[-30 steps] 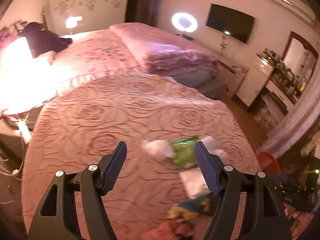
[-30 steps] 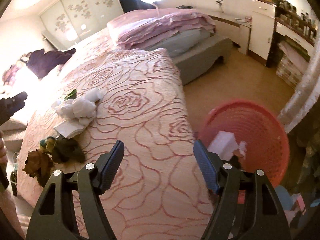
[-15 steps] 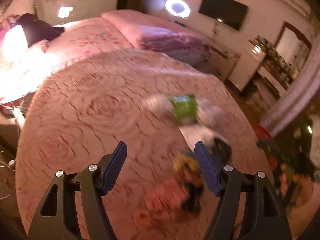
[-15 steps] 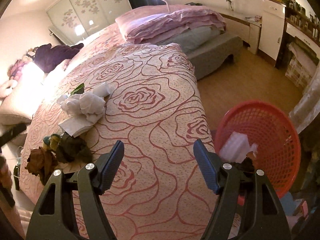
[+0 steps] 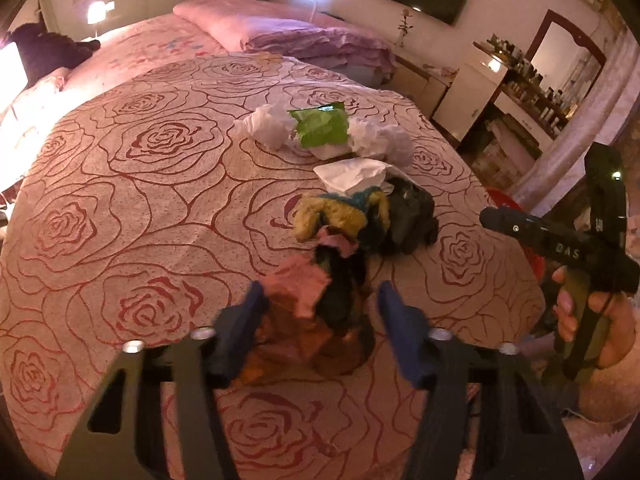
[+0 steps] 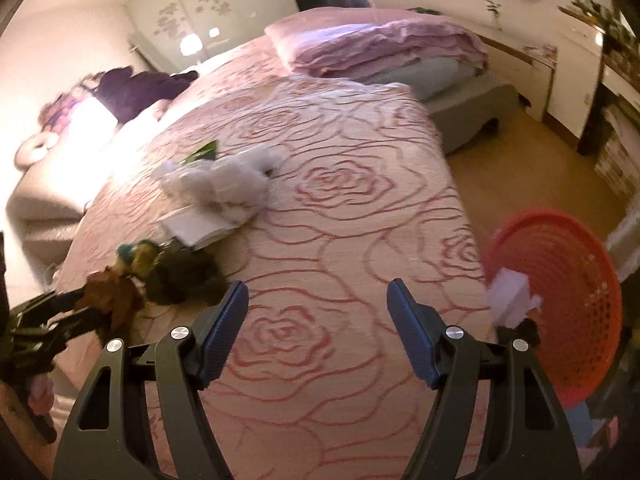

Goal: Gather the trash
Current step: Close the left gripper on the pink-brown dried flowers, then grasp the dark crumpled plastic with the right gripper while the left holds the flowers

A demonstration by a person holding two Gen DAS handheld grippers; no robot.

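While the left gripper (image 5: 318,312) points down at the near edge of a bed covered by a pink rose-patterned spread (image 5: 152,208), its blue-padded jaws have just been closing and now flank a crumpled pink-and-brown wrapper (image 5: 298,300); blur hides whether the pads press on it. Just beyond that wrapper lies the rest of the trash: a yellow-and-teal scrap (image 5: 340,210), a dark crumpled piece (image 5: 412,216) beside it, a flat white tissue (image 5: 350,174), then white wadded tissues (image 5: 376,140) with a green wrapper (image 5: 320,126) between them. The right gripper (image 6: 318,328), gripped by a hand (image 5: 600,324) at the right edge of the left wrist view, hangs over bare spread with its jaws apart and nothing between them. A red mesh basket (image 6: 568,280) stands on the floor past the bed's right side, with a white paper (image 6: 510,296) inside. A folded pink duvet (image 6: 380,46) lies at the far end.
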